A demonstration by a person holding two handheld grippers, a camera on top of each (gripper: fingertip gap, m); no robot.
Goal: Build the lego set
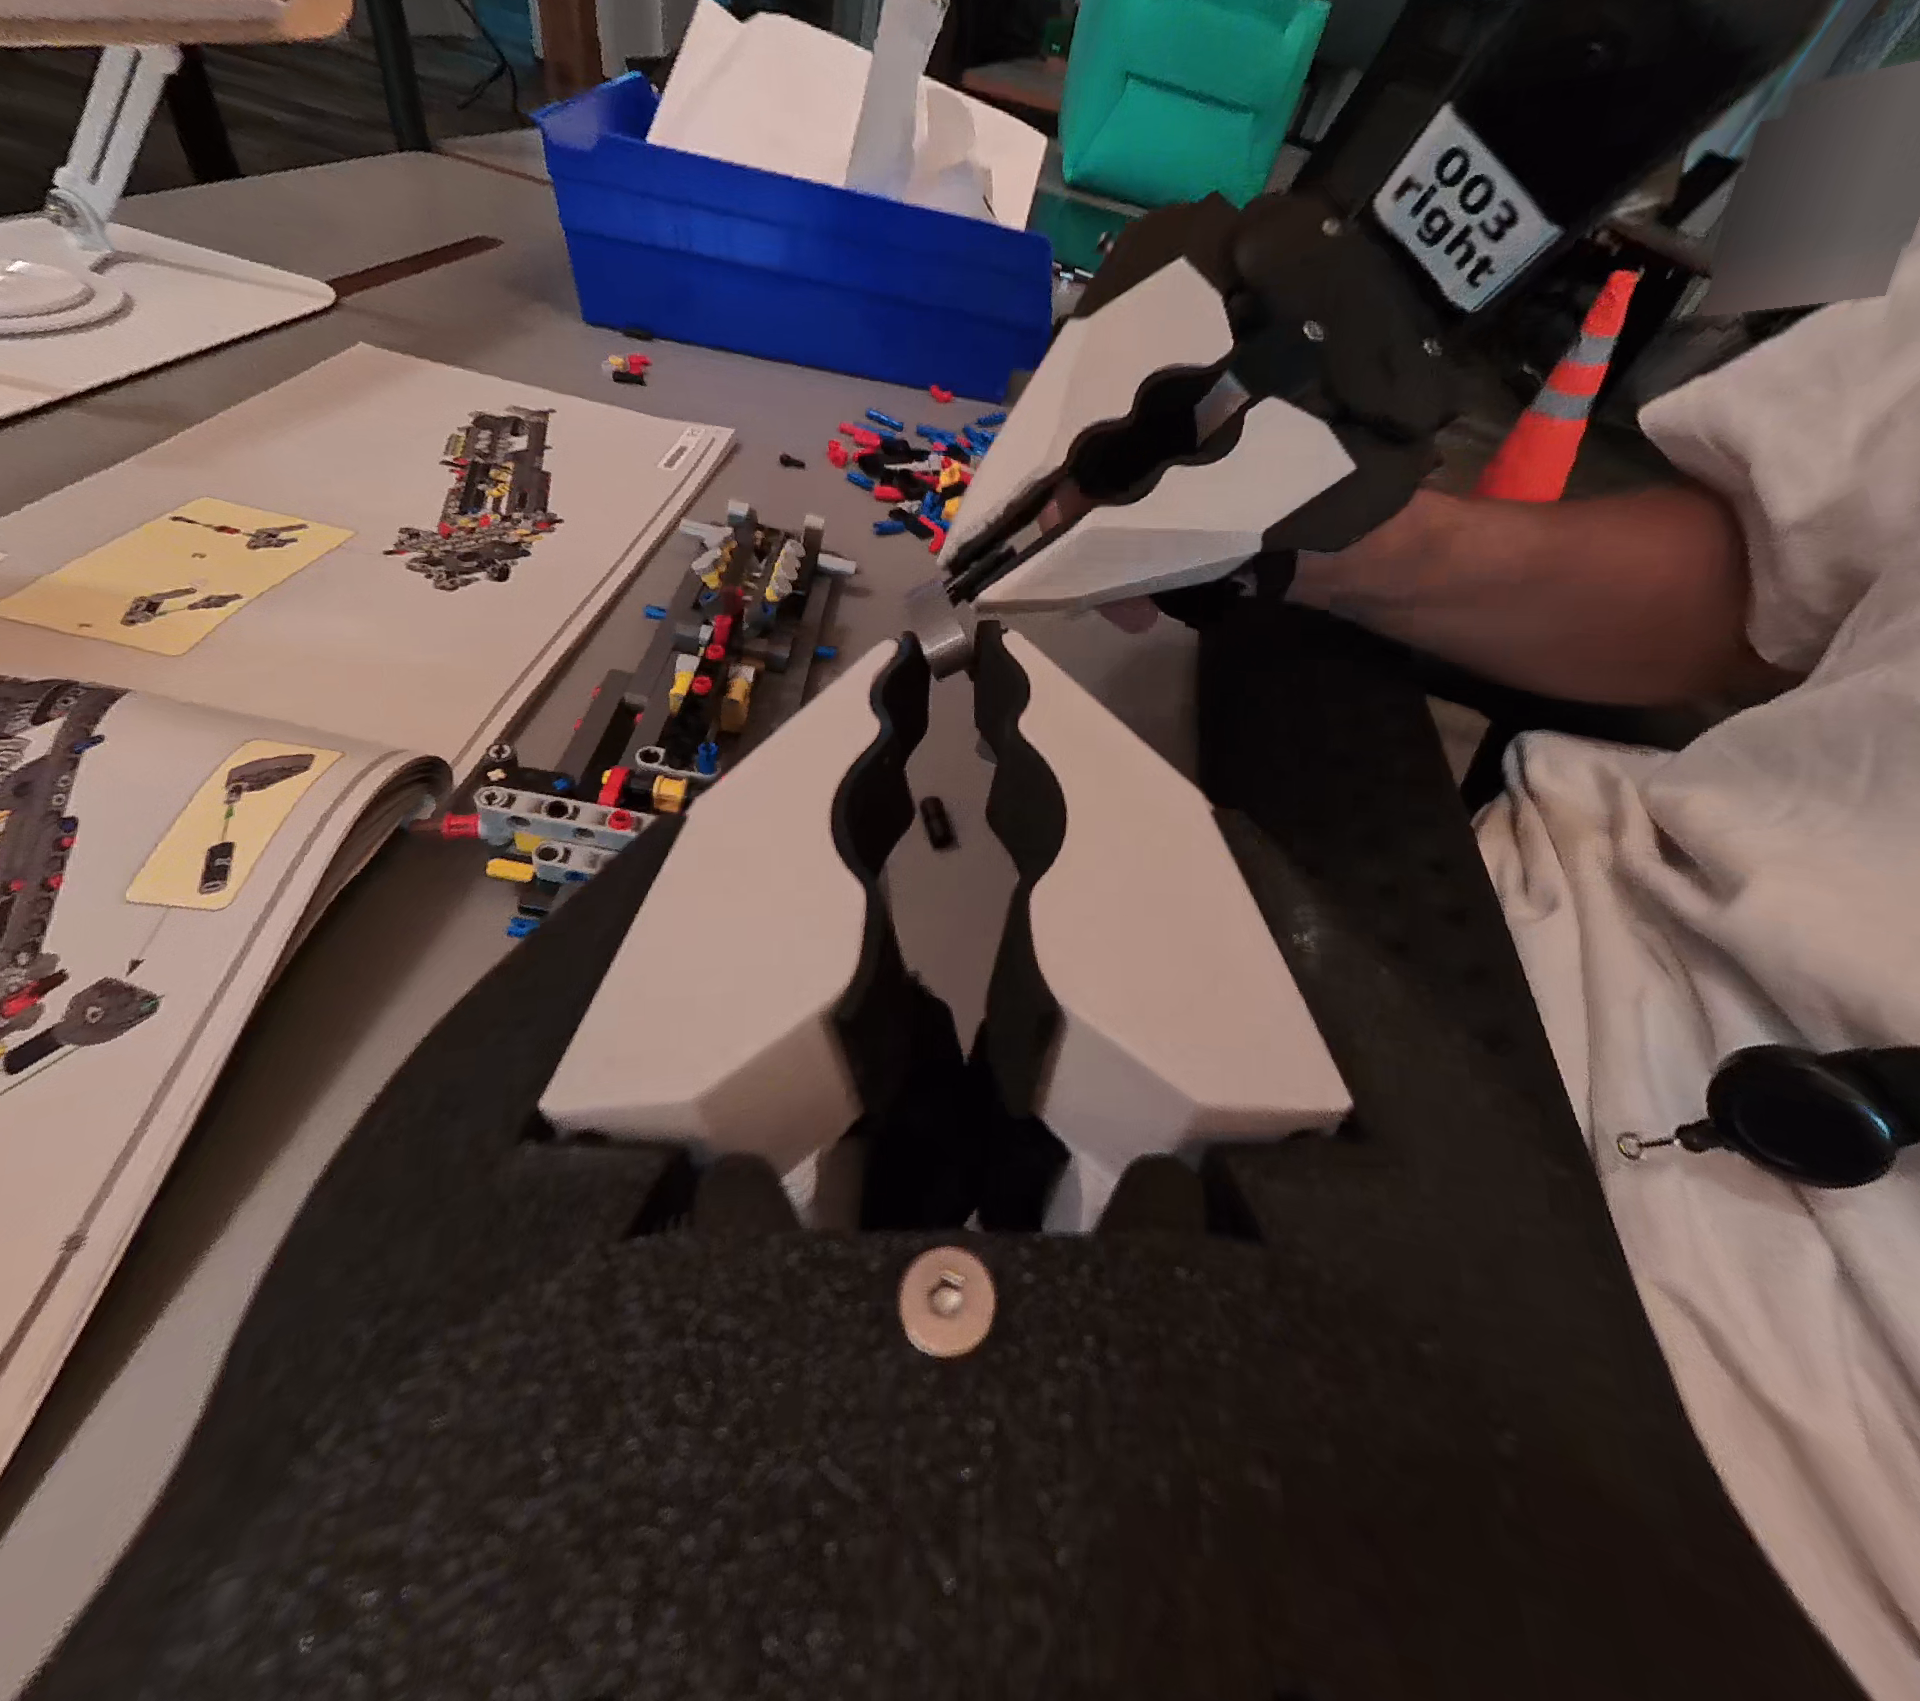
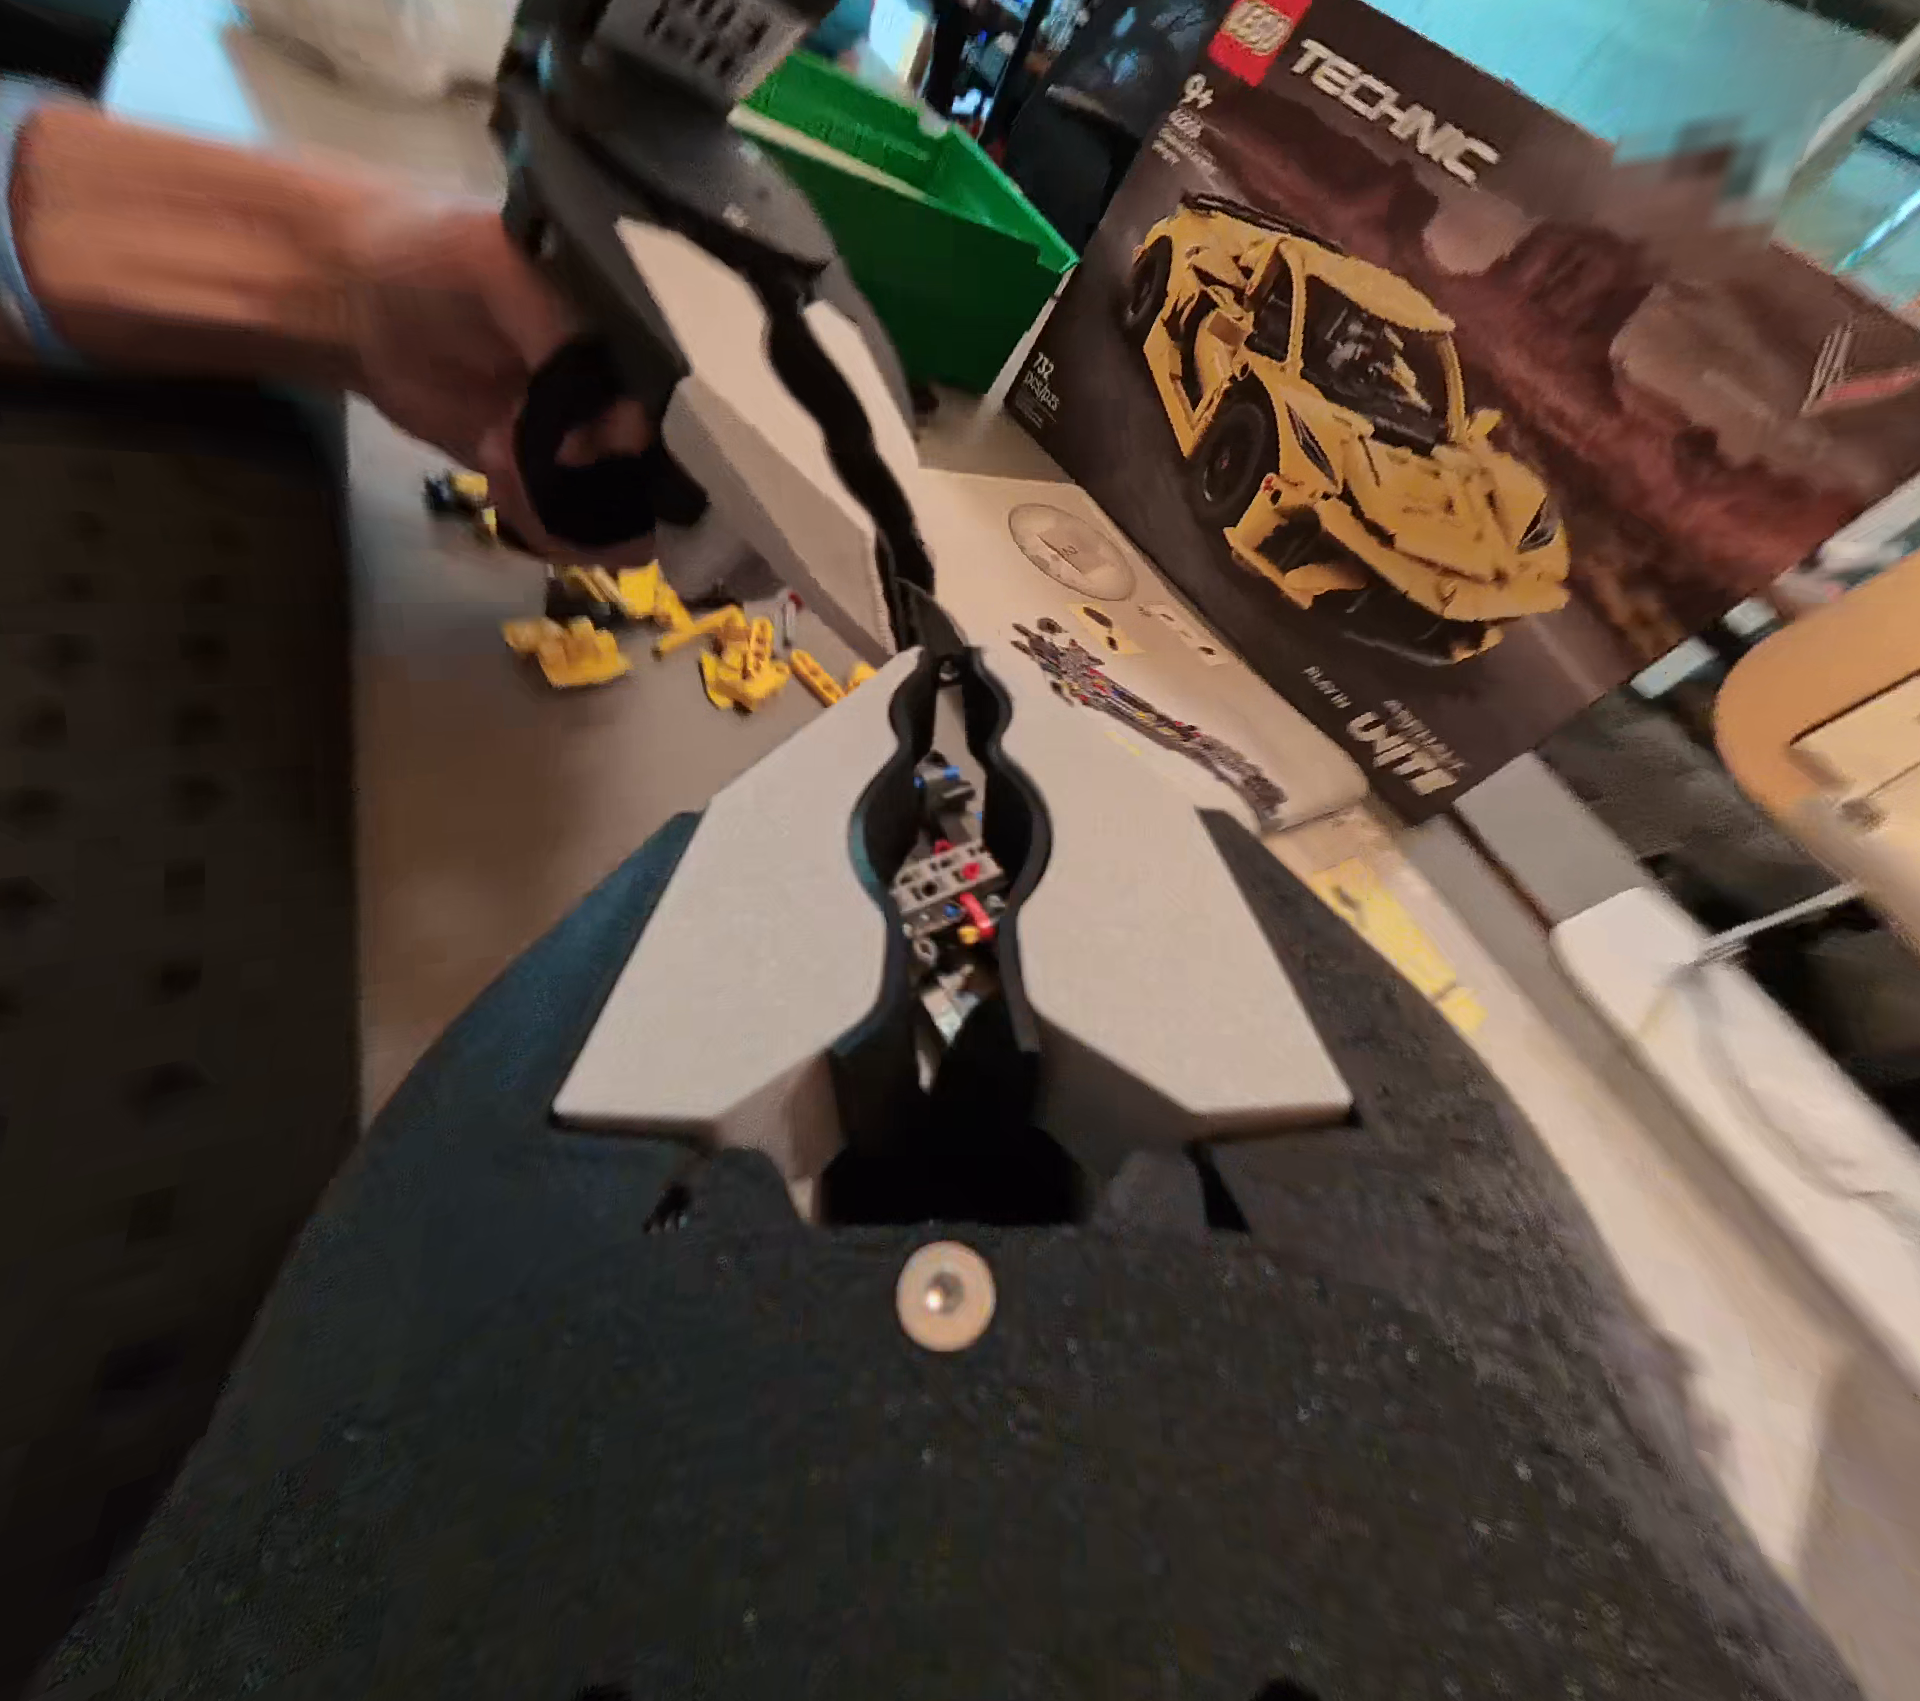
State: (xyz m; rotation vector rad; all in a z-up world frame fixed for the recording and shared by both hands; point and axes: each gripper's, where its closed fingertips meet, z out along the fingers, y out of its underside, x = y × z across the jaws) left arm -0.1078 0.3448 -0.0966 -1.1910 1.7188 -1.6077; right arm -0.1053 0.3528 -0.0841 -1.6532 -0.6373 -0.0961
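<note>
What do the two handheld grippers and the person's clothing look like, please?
Both the left gripper and right gripper have pale grey wedge fingers lined with wavy black pads on textured black bodies. The right carries a white label. The person wears a white sleeve.

Grey table [image 1: 499, 301] carries an open instruction booklet [image 1: 343, 571], a partly built lego chassis [image 1: 686, 716] just beside it, and a scatter of small red, blue and black pieces [image 1: 904, 467] near a blue bin [image 1: 790, 269]. White lamp base [image 1: 156, 301] at the far left. Right wrist view shows loose yellow pieces [image 2: 665, 633], a green bin [image 2: 914, 217] and the upright set box [image 2: 1455, 425].
</note>
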